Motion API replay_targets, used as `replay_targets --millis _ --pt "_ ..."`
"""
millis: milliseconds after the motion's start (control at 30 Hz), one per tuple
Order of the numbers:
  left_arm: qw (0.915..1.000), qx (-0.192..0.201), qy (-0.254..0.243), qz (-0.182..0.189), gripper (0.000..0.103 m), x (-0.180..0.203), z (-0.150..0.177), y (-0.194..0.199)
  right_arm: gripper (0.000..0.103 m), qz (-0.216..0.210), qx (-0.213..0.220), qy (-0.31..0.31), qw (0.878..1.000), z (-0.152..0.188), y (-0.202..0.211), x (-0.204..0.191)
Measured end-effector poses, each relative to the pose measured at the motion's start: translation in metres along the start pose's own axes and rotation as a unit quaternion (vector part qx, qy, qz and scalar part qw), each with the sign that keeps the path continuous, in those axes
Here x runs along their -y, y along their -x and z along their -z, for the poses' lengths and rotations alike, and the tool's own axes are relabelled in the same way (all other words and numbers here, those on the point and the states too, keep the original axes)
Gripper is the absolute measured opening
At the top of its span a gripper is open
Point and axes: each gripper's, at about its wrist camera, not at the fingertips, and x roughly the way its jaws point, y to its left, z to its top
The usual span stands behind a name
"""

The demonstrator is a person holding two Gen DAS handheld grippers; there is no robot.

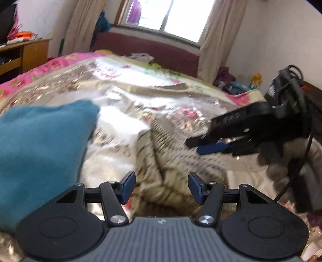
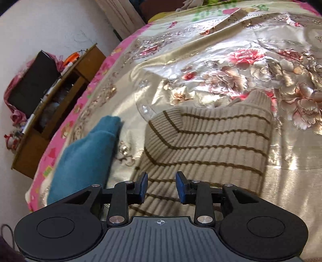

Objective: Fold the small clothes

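A beige sweater with brown stripes (image 2: 209,145) lies folded on the floral bedspread (image 2: 211,60). It also shows, blurred, in the left wrist view (image 1: 173,153). A teal garment (image 2: 84,157) lies to its left; it fills the left of the left wrist view (image 1: 40,153). My left gripper (image 1: 161,187) is open and empty just above the sweater's near part. My right gripper (image 2: 161,186) is open and empty over the sweater's near edge. The right gripper also shows in the left wrist view (image 1: 196,146), hovering at the right with its jaws nearly together.
A wooden desk (image 2: 58,104) with clutter stands left of the bed, by the pink bed edge (image 2: 66,129). A window (image 1: 167,18) with curtains is behind the bed. Piled clothes (image 1: 231,82) lie at the far right corner.
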Motion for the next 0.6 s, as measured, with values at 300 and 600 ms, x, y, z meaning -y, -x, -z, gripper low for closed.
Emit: replay_targets --millis 300,600 --pt "0.9942 -0.080 0.027 -0.067 0.051 -0.023 0.019 -0.048 0.032 0.023 -0.005 0.019 1.000 0.002 -0.010 0.001" --pt "0.9916 -0.086 0.069 -0.068 0.051 -0.041 0.033 -0.047 0.035 0.069 0.006 0.079 0.994 0.004 -0.027 -0.014"
